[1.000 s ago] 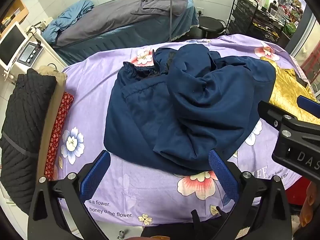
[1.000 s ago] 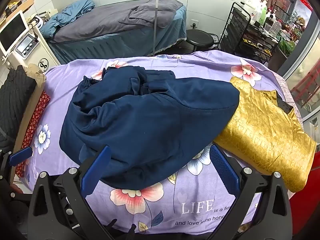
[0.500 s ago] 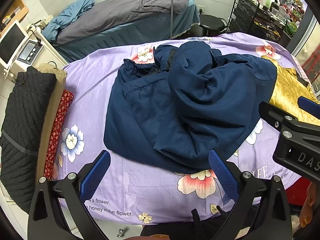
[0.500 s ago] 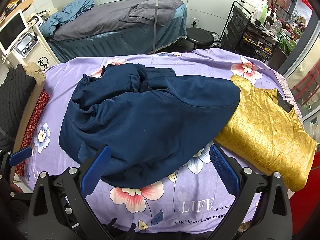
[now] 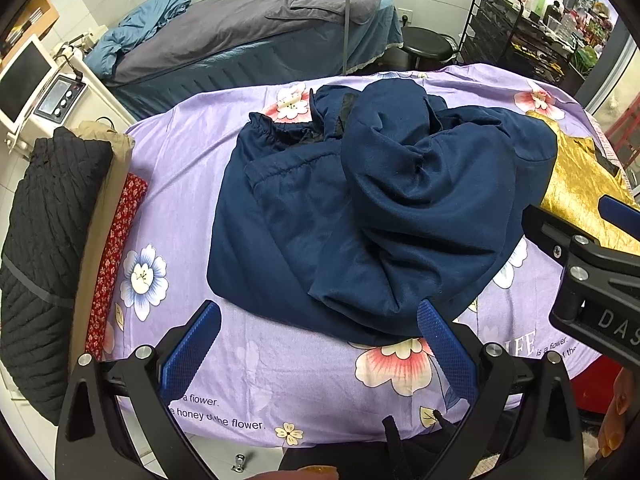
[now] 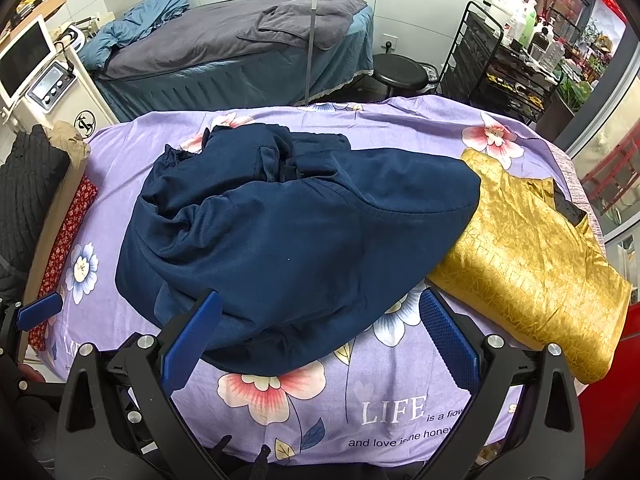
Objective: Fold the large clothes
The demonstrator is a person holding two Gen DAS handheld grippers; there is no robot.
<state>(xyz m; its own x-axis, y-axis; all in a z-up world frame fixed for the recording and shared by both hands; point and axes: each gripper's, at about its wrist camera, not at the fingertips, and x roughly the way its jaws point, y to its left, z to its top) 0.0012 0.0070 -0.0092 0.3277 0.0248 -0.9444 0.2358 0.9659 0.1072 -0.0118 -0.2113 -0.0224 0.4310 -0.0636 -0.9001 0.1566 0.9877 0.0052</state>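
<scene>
A large navy blue garment [image 5: 360,216] lies crumpled in a heap in the middle of the purple flowered sheet [image 5: 180,184]; it also shows in the right wrist view [image 6: 296,240]. My left gripper [image 5: 318,344] is open and empty, held just short of the garment's near edge. My right gripper [image 6: 316,328] is open and empty, its fingers either side of the garment's near hem, above it. The right gripper's body also shows at the right of the left wrist view [image 5: 588,264].
A gold garment [image 6: 532,264] lies folded on the sheet at the right, touching the navy one. Folded black, tan and red cloths [image 5: 52,240] are stacked at the left edge. Behind stand a grey massage bed [image 6: 240,48], a stool [image 6: 400,74] and a black rack [image 6: 512,68].
Both grippers have drifted slightly toward the garment; it sits a little lower in each view. Nothing was gripped or moved.
</scene>
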